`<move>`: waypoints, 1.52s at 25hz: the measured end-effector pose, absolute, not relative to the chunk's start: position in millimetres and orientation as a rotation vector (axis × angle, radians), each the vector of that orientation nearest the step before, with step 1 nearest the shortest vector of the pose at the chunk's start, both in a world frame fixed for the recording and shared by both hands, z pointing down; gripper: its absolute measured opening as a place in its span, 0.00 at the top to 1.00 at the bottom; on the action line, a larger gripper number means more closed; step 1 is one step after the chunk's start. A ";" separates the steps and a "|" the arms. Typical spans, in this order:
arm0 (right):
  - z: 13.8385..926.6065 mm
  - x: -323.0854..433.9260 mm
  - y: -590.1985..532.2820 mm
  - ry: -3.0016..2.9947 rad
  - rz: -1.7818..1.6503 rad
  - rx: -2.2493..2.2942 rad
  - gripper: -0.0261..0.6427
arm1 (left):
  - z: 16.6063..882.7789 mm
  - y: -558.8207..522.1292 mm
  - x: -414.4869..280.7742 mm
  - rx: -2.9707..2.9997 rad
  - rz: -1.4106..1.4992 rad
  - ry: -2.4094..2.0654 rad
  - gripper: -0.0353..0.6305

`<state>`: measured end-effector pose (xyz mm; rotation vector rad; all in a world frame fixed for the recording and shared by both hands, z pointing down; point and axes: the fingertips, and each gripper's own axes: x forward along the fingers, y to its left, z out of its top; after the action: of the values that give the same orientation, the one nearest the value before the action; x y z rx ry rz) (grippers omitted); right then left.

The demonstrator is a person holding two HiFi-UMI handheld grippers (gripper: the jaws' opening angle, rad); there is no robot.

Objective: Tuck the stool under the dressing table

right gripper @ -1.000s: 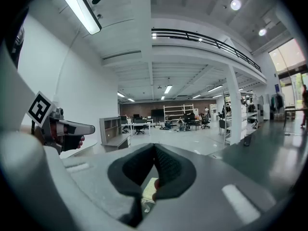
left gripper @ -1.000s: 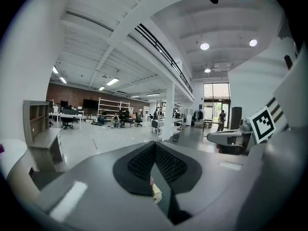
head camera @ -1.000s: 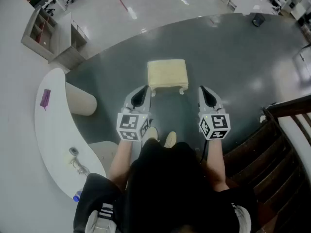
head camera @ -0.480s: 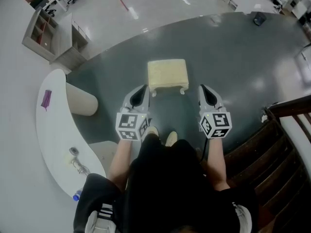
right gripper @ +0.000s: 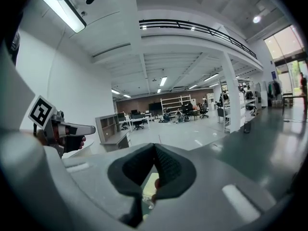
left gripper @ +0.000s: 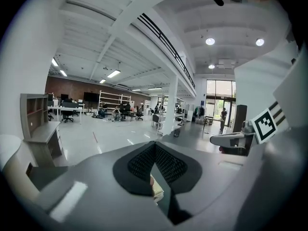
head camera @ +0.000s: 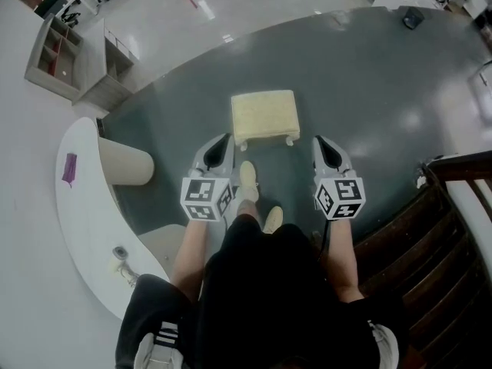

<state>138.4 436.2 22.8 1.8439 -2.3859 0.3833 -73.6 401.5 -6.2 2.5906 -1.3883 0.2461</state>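
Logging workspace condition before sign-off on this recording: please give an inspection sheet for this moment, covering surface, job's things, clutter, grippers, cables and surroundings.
Surface: dark grey floor area; the person's shoe is on it.
Job's things: cream-topped stool stands in the open, apart from the white dressing table; not tucked under.
Clutter: purple item and small objects on the table top.
Grippers: left gripper and right gripper both shut, empty, close to the stool's near edge.
Cables: nothing seen.
Surroundings: shelf unit, wooden railing, open office beyond.
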 end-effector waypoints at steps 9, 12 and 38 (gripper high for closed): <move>33.0 134.5 315.2 -2.304 0.443 1.869 0.96 | 5.0 263.8 -75.4 2.579 0.266 -1.315 0.94; 32.1 121.9 273.5 -2.294 0.451 1.852 0.96 | 12.5 223.1 -81.4 2.567 0.287 -1.283 0.94; 176.6 122.0 103.0 -2.084 0.691 1.745 0.96 | 160.6 70.6 -93.7 2.369 0.401 -1.164 0.94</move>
<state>122.0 103.0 176.6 1.7450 -2.0841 0.6911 -93.7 70.6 160.6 2.3685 -1.1644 0.4009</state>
